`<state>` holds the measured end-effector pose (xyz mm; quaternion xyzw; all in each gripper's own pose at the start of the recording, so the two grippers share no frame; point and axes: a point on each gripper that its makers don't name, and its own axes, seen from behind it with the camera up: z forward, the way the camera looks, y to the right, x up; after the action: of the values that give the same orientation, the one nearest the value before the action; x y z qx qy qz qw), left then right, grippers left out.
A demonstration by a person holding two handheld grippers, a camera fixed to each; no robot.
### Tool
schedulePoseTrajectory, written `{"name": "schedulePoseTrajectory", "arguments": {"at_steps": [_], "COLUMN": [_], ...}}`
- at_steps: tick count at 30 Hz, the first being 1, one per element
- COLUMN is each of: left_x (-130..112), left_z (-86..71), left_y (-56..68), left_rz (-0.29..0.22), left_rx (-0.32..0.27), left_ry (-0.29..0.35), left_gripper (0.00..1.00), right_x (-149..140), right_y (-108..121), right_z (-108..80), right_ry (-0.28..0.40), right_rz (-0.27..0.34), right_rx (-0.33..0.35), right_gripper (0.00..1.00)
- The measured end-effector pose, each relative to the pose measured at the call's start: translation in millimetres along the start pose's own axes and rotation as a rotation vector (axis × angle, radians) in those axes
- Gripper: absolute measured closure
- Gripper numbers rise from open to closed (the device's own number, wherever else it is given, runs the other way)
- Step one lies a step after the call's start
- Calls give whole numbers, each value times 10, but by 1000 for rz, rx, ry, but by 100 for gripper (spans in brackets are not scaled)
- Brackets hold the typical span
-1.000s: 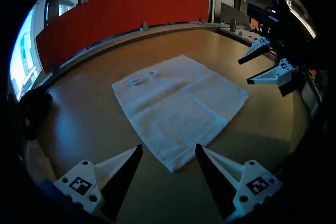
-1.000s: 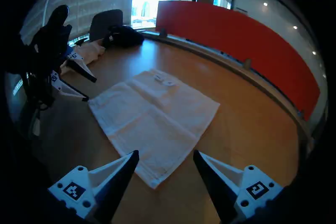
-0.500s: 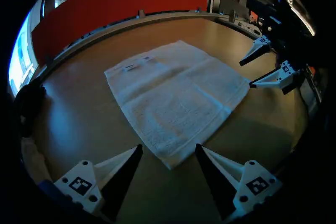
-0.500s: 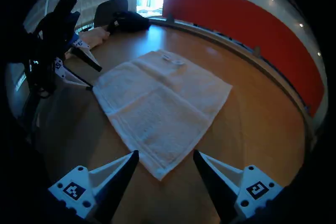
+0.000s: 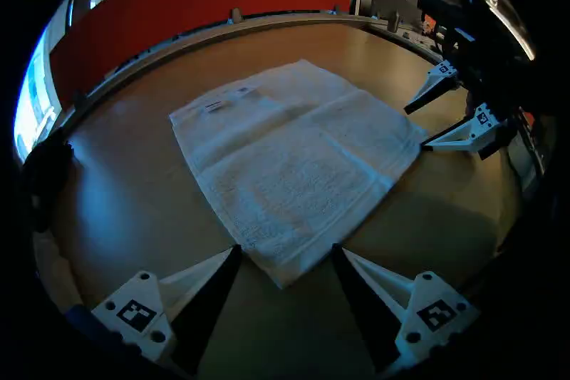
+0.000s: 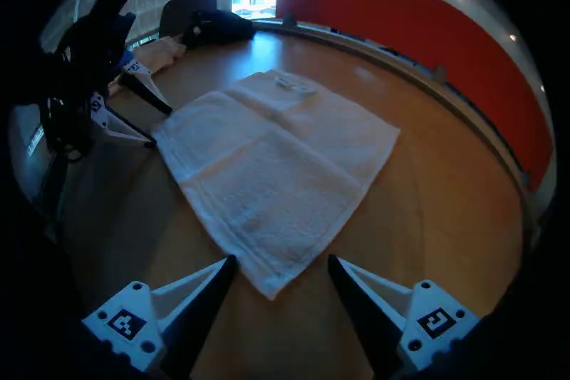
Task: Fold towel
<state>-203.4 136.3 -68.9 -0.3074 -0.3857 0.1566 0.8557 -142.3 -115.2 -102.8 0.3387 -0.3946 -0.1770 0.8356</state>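
Towel flat on a table, with an open gripper at each of two corners.

The wooden table (image 5: 442, 216) runs back to a long red panel (image 5: 199, 2) along its far edge. The white towel (image 5: 299, 159) lies spread out around the middle of the table, creased into quarters. The left gripper (image 5: 286, 248) has its fingers spread, one on each side of the towel's nearest corner, pinching nothing. The right gripper (image 6: 281, 257) is spread the same way astride the neighbouring corner and also holds nothing. A small label (image 5: 228, 98) sits near the towel's far edge.
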Motion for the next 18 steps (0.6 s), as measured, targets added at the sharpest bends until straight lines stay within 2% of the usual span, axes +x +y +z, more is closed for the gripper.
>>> {"name": "schedulePoseTrajectory", "arguments": {"at_steps": [6,13,18], "left_x": [-4,-6,-13], "left_z": [1,-3,-8], "left_y": [-6,-5,0], "left_rz": [-1,-8,-17], "left_rx": [13,18,24], "left_ry": [6,1,-2], "left_gripper": [7,8,13], "right_x": [-21,-18,-14], "right_y": [-16,-58,-73], "right_z": [7,10,15], "right_ry": [1,2,1], "right_rz": [19,21,16], "right_rx": [11,31,37], "right_gripper": [3,21,31]}}
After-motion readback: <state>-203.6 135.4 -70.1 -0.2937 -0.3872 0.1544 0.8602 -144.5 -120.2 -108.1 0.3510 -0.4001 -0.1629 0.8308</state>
